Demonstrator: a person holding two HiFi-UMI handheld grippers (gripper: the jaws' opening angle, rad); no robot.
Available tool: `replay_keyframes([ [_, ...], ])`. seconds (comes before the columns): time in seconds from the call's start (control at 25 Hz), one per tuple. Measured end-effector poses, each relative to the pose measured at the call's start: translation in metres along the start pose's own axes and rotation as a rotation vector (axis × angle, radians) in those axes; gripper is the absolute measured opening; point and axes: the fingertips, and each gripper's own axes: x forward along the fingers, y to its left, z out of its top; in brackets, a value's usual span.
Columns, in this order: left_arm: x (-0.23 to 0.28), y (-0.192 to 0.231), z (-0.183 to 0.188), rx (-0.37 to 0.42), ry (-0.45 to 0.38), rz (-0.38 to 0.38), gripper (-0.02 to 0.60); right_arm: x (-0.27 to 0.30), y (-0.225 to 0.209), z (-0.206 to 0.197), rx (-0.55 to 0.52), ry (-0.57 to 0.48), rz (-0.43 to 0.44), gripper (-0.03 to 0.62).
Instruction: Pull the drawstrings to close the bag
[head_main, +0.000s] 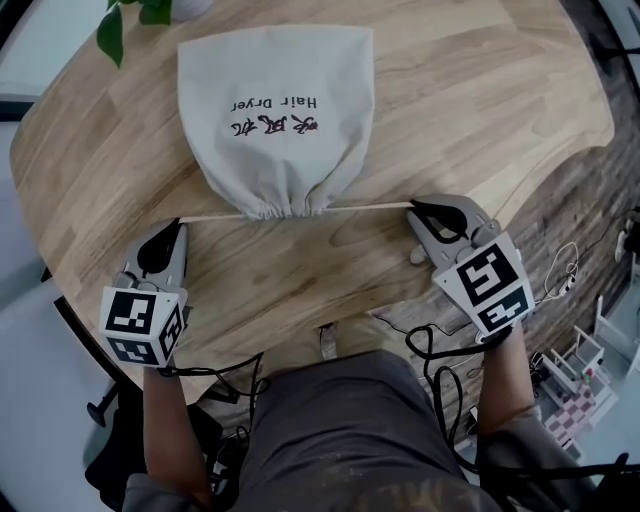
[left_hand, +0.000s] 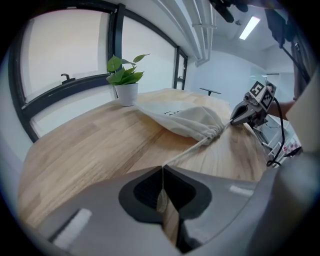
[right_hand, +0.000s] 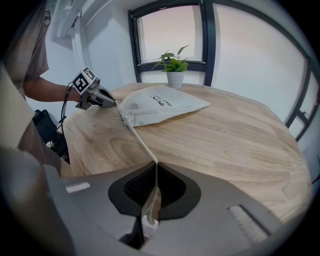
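Wood tabletop (head_main: 480, 120) is seen from above, with a plant (head_main: 125, 20) set at its far left edge. Near the left side, the left gripper (head_main: 178, 224) is held with its jaws clamped together on the left drawstring (head_main: 215, 217), which is stretched taut to the bag (head_main: 275, 110). The bag is laid flat mid-tabletop, its mouth gathered tight. The right drawstring (head_main: 370, 207) is likewise drawn taut and pinched in the closed jaws of the right gripper (head_main: 412, 207).

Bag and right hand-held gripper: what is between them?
Just the tight drawstring, from bag to right hand-held gripper, over the table; the head view shows it.
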Motion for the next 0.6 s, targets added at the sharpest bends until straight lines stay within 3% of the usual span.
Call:
replay_keyframes([
  [0.2,0.002,-0.004,0.000,-0.011,-0.016,0.003,0.008,0.001,0.001,-0.001,0.009,-0.006,-0.006,0.035],
  [0.36,0.005,-0.017,0.002,0.035,0.005,0.009,0.015,0.000,0.002,-0.003,0.008,-0.003,-0.049,0.038],
  [0.44,0.002,-0.027,0.003,0.050,0.019,-0.003,0.073,-0.001,0.008,-0.003,0.022,-0.010,-0.042,0.060],
  [0.52,-0.006,-0.035,0.007,0.041,0.007,-0.022,0.131,-0.006,0.016,0.002,0.038,-0.029,-0.009,0.147],
  [0.6,-0.019,-0.038,0.012,0.031,-0.013,-0.024,0.152,-0.016,0.020,0.016,0.027,-0.066,-0.002,0.164],
])
